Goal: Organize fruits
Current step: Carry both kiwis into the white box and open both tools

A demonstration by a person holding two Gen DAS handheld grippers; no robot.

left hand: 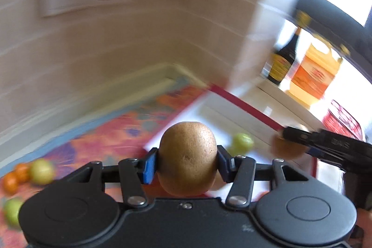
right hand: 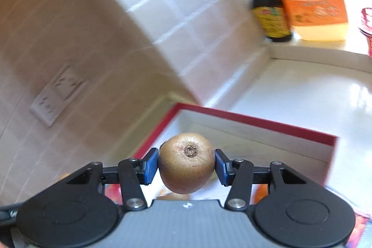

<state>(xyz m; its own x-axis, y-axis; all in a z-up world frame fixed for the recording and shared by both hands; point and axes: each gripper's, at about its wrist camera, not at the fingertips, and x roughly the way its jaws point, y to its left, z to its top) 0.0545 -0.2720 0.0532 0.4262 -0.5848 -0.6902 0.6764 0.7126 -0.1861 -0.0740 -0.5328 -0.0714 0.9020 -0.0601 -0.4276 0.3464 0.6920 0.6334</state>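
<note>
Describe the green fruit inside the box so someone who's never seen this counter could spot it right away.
Find the red-rimmed white box on the counter beside the tiled wall. Inside it, on the white floor, lies one small round green fruit. It is the only green thing in the box; the brown kiwis nearby are held in grippers.

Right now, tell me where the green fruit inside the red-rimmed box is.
In the left wrist view, the green fruit lies on the white floor of the red-rimmed box, right of the kiwi held in the left gripper.
</note>
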